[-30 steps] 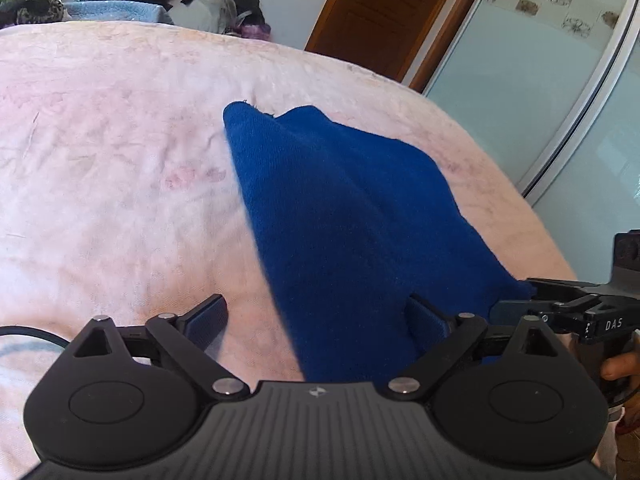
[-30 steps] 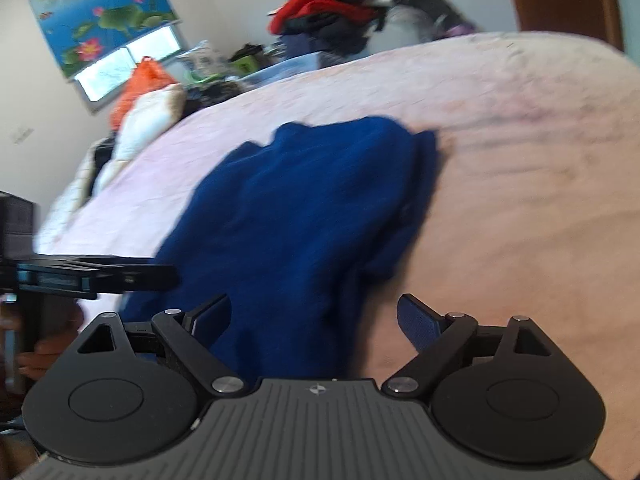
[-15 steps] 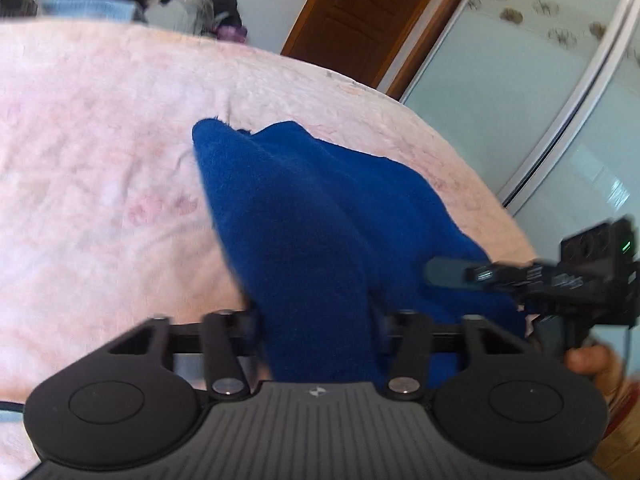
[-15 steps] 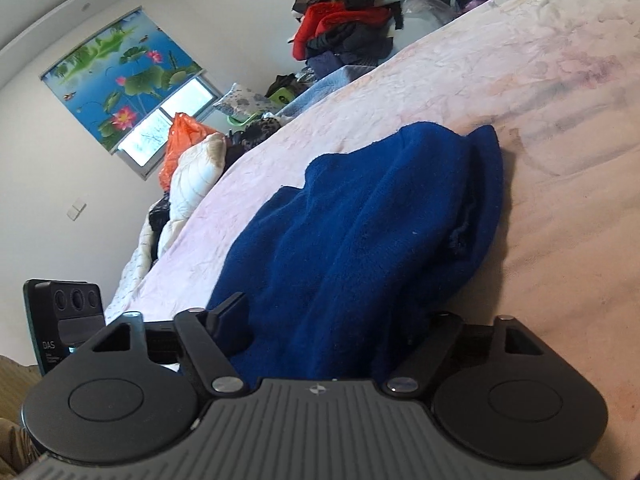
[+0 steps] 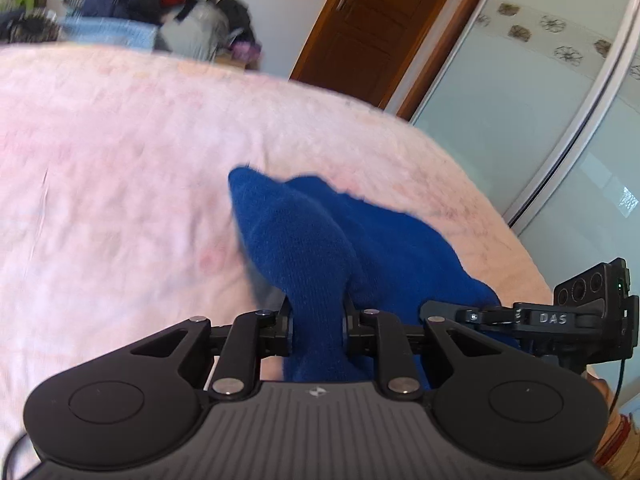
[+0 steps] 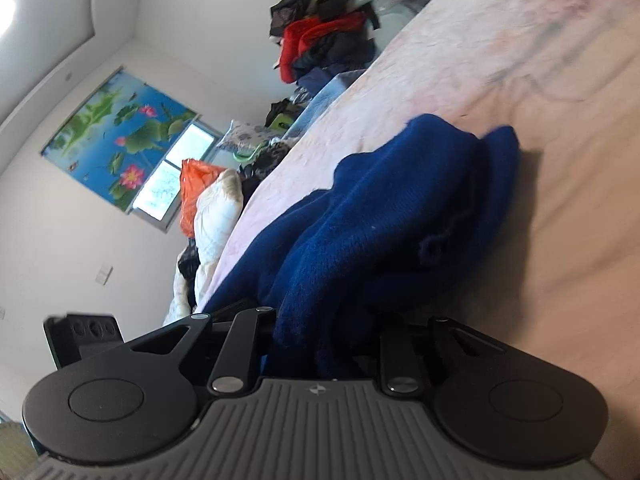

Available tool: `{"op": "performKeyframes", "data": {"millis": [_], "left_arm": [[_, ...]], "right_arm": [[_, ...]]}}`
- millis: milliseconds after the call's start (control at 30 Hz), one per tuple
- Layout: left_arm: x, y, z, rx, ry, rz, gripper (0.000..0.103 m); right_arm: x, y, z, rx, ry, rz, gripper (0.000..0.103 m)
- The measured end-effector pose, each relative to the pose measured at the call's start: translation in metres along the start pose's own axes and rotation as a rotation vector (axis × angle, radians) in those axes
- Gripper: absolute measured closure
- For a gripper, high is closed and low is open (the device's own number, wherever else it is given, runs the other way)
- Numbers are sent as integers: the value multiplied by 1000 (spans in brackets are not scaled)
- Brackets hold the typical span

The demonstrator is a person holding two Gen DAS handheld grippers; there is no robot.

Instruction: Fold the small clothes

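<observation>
Left hand-held gripper (image 5: 317, 330) closing on the blue garment's (image 5: 308, 248) near edge; right hand-held gripper (image 6: 326, 340) apparently closing on it too, over the pink bed (image 5: 120, 168).

Your left wrist camera looks forward and down along its fingers (image 5: 280, 322), close over the bed (image 5: 120, 184), facing the wooden door (image 5: 360, 28). Your right wrist camera sits low and rolled, facing the window (image 6: 172, 176). Both views share the blue garment (image 5: 316, 248) and the clothes pile (image 6: 328, 40).
</observation>
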State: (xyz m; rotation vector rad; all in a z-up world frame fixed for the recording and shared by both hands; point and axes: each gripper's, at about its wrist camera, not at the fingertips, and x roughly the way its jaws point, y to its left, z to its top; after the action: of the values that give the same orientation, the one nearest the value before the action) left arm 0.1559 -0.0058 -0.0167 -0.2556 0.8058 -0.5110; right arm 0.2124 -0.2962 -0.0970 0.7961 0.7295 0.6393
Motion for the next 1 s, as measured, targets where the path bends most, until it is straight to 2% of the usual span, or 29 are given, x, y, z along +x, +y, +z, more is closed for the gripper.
{"op": "performKeyframes", "data": {"millis": [67,133,167,200,233,267,367,433,467,500,533,600,667,733,767,833,867,900,933,967,1000], "left_arm": [[2,1,-9,16,29,17,83],[-1,0,-18,17,15,26,80],[-4,1,-21,15,11,19,77],[-8,2,-25,9,11,9,74],[-9,3,-27,0,14,0,72],[-11,5,-32,-6,20,-9,70],[-16,4,-46,0,24,11,70],[-18,2,-52,-10,32,26,71],[-20,1,-54,-16,35,30,78],[-23,-2,-54,-23,34,29,82],[-26,-3,-53,-30,33,24,83],[-32,-7,-49,-55,36,-5,85],[-35,-12,-50,-53,58,-18,85],[-33,-17,-54,-13,71,44,85],[-31,-19,-56,5,78,68,85],[-34,-19,-58,7,82,87,85],[-39,-21,-59,12,73,98,84],[-45,-23,-60,24,60,116,84],[-49,-26,-61,40,52,140,83],[-53,-29,-62,58,41,167,83],[-56,-33,-63,80,31,194,81]], "right_arm": [[4,4,-4,-23,25,-45,77],[4,3,-8,-25,49,-120,70],[2,2,-11,-16,53,-124,67],[-2,2,-13,-12,55,-112,57],[-6,5,-18,-22,59,-103,51],[-11,9,-22,-45,65,-103,48],[-24,17,-39,-112,100,-115,51],[-30,22,-50,-143,98,-120,63],[-33,23,-54,-145,88,-131,68],[-36,22,-55,-135,79,-147,77],[-38,20,-56,-114,68,-155,82],[-44,15,-56,-58,45,-131,84],[-51,19,-56,-47,19,-110,85],[-58,24,-54,-62,8,-119,85],[-61,25,-54,-81,18,-148,85],[-61,27,-58,-122,57,-255,74],[-63,29,-62,-150,59,-293,75],[-67,34,-66,-177,52,-308,74],[-72,41,-71,-207,35,-343,68],[-78,49,-75,-246,2,-397,71],[-84,59,-79,-295,-36,-452,68]]}}
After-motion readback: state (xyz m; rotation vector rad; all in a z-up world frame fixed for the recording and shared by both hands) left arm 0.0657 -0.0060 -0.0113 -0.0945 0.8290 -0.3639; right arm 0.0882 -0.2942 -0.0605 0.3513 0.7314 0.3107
